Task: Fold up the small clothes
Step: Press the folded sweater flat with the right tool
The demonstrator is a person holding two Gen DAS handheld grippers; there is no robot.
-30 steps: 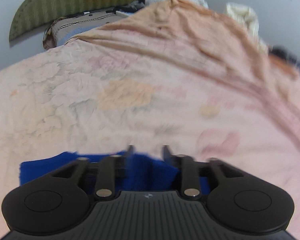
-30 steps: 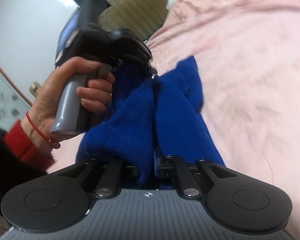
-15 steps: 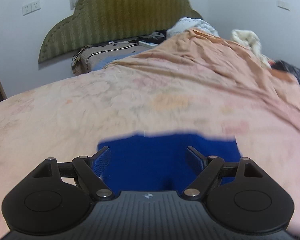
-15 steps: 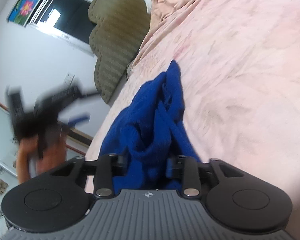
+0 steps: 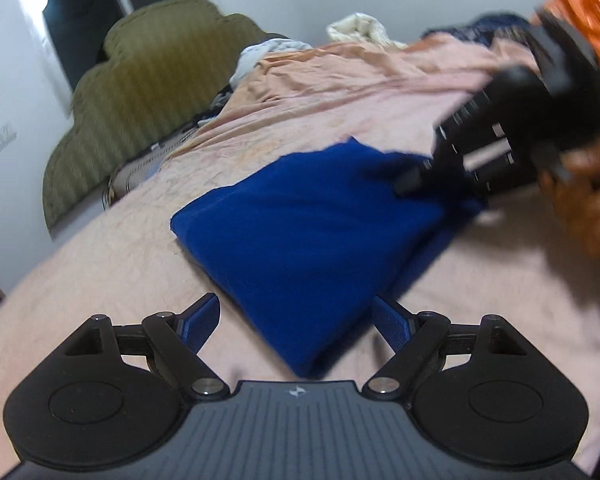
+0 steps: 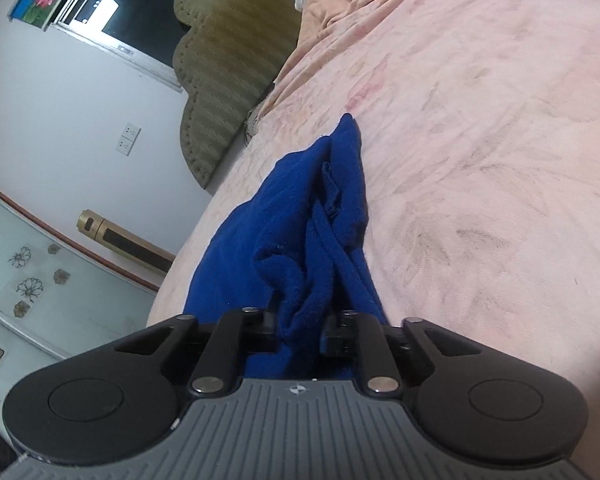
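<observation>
A folded blue garment (image 5: 312,228) lies on the pink floral bedspread (image 5: 112,264). My left gripper (image 5: 296,320) is open and empty, its fingers either side of the garment's near corner and just short of it. My right gripper (image 6: 304,320) is shut on a bunched edge of the blue garment (image 6: 320,216). It also shows in the left wrist view (image 5: 416,178), at the garment's far right edge, blurred, with the hand holding it.
An olive padded headboard (image 5: 140,92) stands at the back left. Loose clothes (image 5: 360,30) are piled at the far end of the bed, with an orange item (image 5: 580,12) at the right. A gold cylinder (image 6: 124,240) stands by the wall.
My left gripper opened, let go of the blue garment and drew back from it. My right gripper kept its hold on the garment's edge. The garment now lies flatter on the bed.
</observation>
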